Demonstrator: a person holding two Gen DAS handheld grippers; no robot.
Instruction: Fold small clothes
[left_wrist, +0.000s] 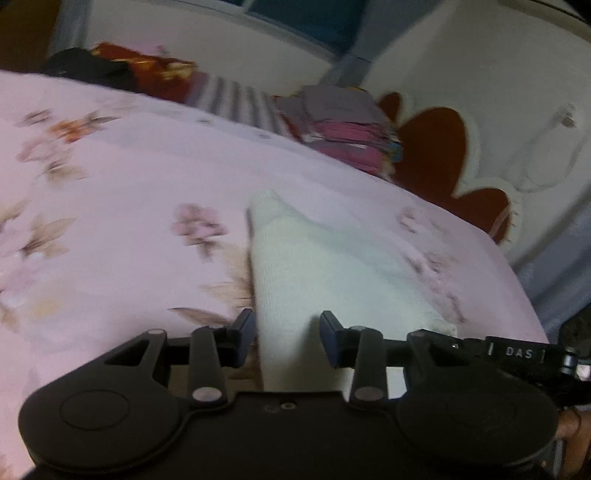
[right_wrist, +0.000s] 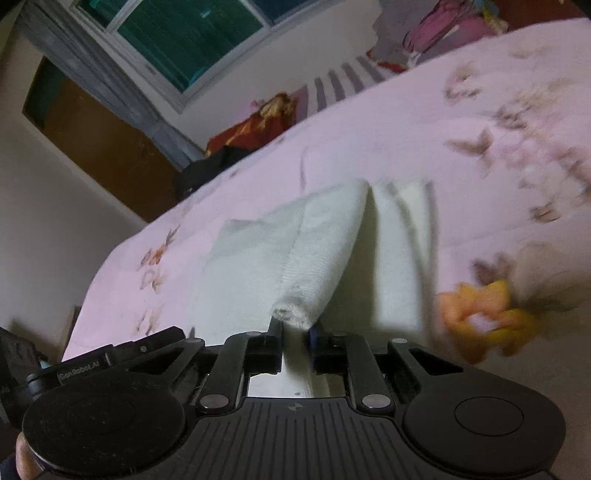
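Observation:
A small white ribbed garment (left_wrist: 295, 266) lies on the pink floral bed sheet (left_wrist: 110, 166). In the left wrist view my left gripper (left_wrist: 288, 334) has its jaws apart, with a raised strip of the white cloth running between them; the cloth touches the left finger only. In the right wrist view my right gripper (right_wrist: 296, 338) is shut on a lifted fold of the same white garment (right_wrist: 321, 254), which rises from the sheet (right_wrist: 369, 129) in a ridge. The picture is blurred by motion.
A stack of folded clothes (left_wrist: 343, 129) sits at the far edge of the bed, beside a striped cloth (left_wrist: 236, 99) and a red and black heap (left_wrist: 122, 70). A yellow-orange item (right_wrist: 484, 317) lies on the sheet at the right. A wall and window stand behind.

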